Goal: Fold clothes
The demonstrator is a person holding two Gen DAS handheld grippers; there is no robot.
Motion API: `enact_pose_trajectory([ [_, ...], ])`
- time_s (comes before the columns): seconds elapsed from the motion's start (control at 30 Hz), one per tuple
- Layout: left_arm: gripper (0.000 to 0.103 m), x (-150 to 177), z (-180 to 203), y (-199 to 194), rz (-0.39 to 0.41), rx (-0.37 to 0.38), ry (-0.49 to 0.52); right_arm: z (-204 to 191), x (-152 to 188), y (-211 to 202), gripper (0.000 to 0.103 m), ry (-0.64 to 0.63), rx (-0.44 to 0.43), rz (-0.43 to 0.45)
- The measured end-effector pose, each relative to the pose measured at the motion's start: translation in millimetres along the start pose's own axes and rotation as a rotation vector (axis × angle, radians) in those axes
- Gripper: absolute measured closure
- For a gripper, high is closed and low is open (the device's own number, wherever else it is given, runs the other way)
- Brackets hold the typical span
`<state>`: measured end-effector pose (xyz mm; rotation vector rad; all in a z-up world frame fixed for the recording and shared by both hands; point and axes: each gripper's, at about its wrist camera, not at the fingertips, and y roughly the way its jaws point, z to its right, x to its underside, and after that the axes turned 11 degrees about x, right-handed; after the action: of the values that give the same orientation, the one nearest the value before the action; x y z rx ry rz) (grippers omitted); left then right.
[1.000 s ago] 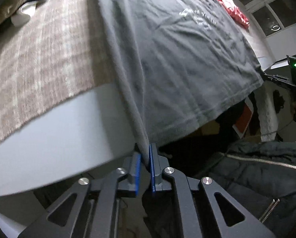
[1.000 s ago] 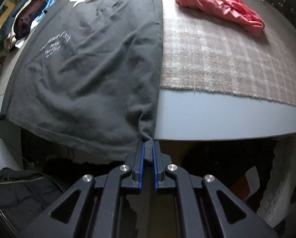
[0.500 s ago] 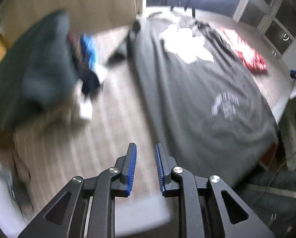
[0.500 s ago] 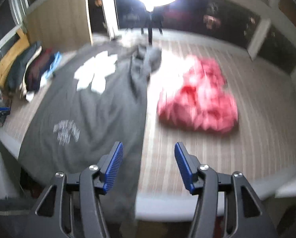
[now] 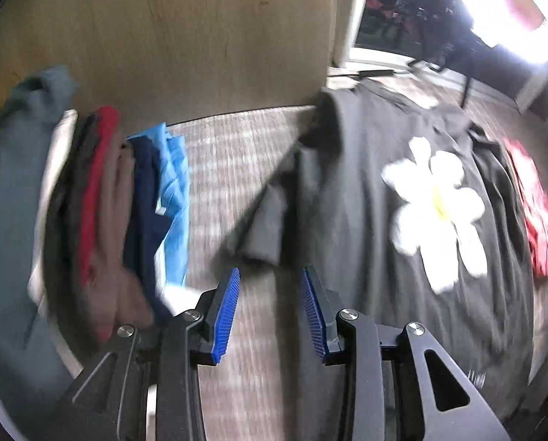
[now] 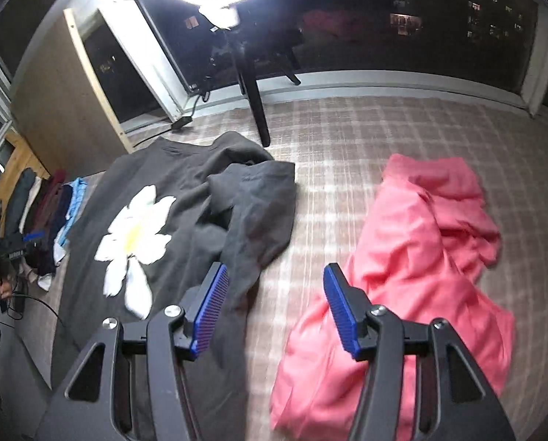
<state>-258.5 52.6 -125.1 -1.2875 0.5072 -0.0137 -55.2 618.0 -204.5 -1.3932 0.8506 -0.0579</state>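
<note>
A dark grey T-shirt point(image 5: 366, 220) with a white flower print point(image 5: 437, 209) lies spread on the plaid bed cover point(image 5: 222, 169). My left gripper point(image 5: 270, 297) hovers over the shirt's left sleeve point(image 5: 265, 228); its jaws are opening and hold nothing. In the right wrist view the same shirt point(image 6: 186, 217) has its right sleeve point(image 6: 263, 213) bunched up. My right gripper point(image 6: 274, 301) stands open and empty above the cover, between that sleeve and a crumpled pink garment point(image 6: 413, 257).
A stack of folded clothes point(image 5: 101, 213) lies along the left edge by a wooden panel point(image 5: 163, 36). The pink garment point(image 5: 538, 213) shows red at the far right. A lamp stand's black leg point(image 6: 255, 99) rests on the cover before dark windows point(image 6: 384, 18).
Both grippers let go of the shirt's hem corners at the bed's edge, opened, and swept forward over the bed toward the sleeves; the shirt now lies flat.
</note>
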Motion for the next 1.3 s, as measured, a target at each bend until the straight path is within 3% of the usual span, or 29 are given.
enact_pose_trajectory([
  [0.17,0.069,-36.4,-18.2,53.8,-0.079,-0.005,-0.011,10.8,-17.8,38.3,0.048,0.054,-0.036,-0.015],
  [0.37,0.069,-42.5,-19.2,90.9,-0.159,0.046,0.042,13.4,-35.4,82.8,0.046,0.109,-0.089,-0.044],
  [0.47,0.079,-39.6,-17.0,89.2,-0.147,0.076,0.055,9.1,-40.7,99.2,0.046,0.117,-0.110,-0.063],
  [0.53,0.093,-37.7,-15.9,87.0,-0.135,0.099,0.061,3.4,-43.7,108.8,0.046,0.108,-0.123,-0.073],
  [0.6,0.099,-36.2,-15.5,76.0,-0.107,0.127,0.057,-4.3,-44.6,116.1,0.046,0.095,-0.163,-0.083],
  [0.67,0.100,-34.8,-16.4,59.0,-0.066,0.134,0.046,-11.7,-44.8,119.9,0.046,0.079,-0.181,-0.087],
  [0.77,0.100,-32.3,-21.8,22.9,0.017,0.079,0.014,-21.2,-44.5,121.8,0.047,0.049,-0.182,-0.074],
  [0.83,0.100,-30.7,-29.9,-6.9,0.085,-0.012,0.005,-21.9,-45.0,120.4,0.062,0.045,-0.194,-0.068],
  [0.87,0.100,-32.1,-35.0,-19.2,0.109,-0.061,0.003,-21.0,-45.5,119.3,0.083,0.046,-0.200,-0.069],
  [0.9,0.100,-31.9,-38.5,-27.8,0.123,-0.093,0.002,-20.0,-46.0,118.3,0.094,0.048,-0.206,-0.070],
  [0.97,0.100,-28.8,-43.5,-43.1,0.146,-0.142,0.001,-17.2,-47.8,114.2,0.097,0.032,-0.208,-0.074],
  [1.07,0.100,-29.2,-52.7,-38.3,0.110,-0.192,-0.004,-5.3,-52.6,91.3,0.099,0.023,-0.148,-0.006],
  [1.1,0.100,-29.5,-54.6,-31.2,0.089,-0.208,-0.006,2.4,-54.4,84.1,0.099,0.034,-0.088,0.016],
  [1.13,0.098,-29.8,-55.8,-22.0,0.066,-0.223,-0.009,10.4,-56.3,76.9,0.099,0.045,-0.024,0.039],
  [1.23,0.095,-30.5,-56.3,4.5,-0.006,-0.264,0.001,27.5,-51.8,81.1,0.098,0.056,0.238,-0.003],
  [1.3,0.093,-25.8,-55.4,15.5,-0.043,-0.271,0.013,34.5,-45.6,90.5,0.090,0.028,0.403,-0.071],
])
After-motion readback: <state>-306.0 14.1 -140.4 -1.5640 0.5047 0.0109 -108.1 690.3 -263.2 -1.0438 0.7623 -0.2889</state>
